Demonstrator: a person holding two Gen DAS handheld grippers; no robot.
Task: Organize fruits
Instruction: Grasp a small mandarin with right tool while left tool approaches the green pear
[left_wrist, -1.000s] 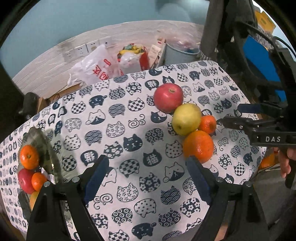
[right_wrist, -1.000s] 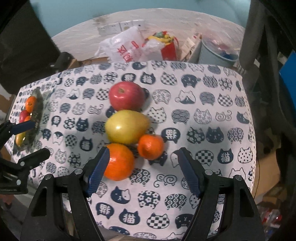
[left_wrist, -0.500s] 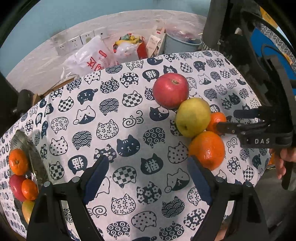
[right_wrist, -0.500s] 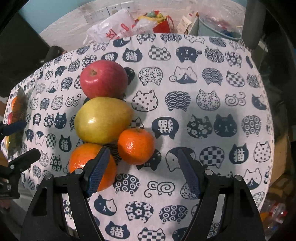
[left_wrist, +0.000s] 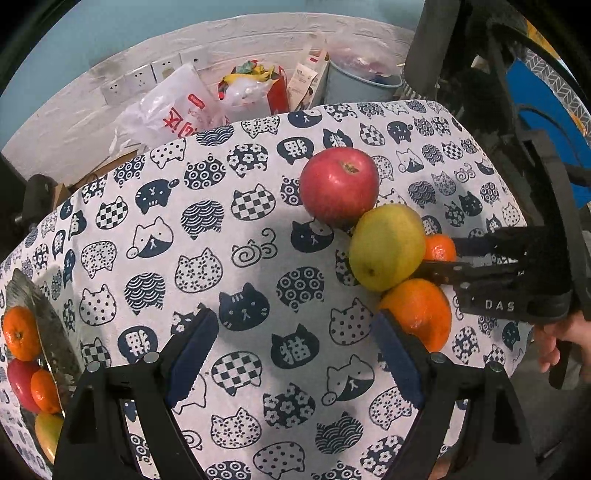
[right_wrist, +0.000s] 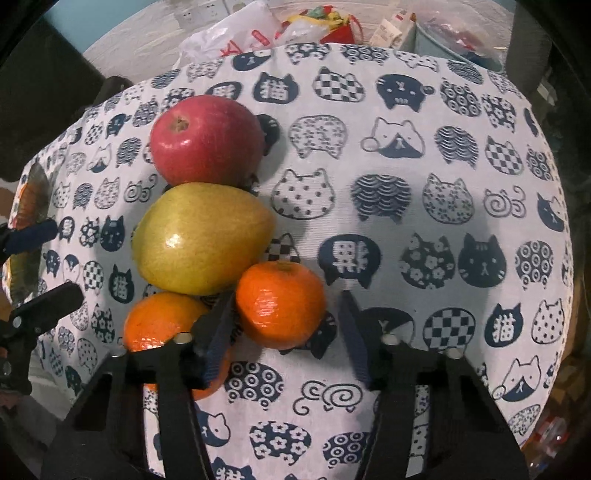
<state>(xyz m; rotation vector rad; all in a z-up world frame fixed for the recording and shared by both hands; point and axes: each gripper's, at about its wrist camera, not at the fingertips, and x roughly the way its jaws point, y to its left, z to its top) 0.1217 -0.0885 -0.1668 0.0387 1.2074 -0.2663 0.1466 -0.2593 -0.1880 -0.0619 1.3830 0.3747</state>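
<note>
Orange little round mandarin (right_wrist: 280, 304), stem facing away, is pinched in right gripper (right_wrist: 284, 310); left gripper (left_wrist: 295, 319) gapes empty (bigger orange (right_wrist: 162, 321) half hidden).

Holds the left gripper (left_wrist: 293, 319) pointing steeply down over the desk (left_wrist: 147, 221), fingers spread wide with nothing between them. Has just been closing the right gripper (right_wrist: 284, 302), also pointing steeply down, fingers now pinching the mandarin (right_wrist: 273, 295). Grips that gripper's handle with a bare hand (left_wrist: 561, 339).
</note>
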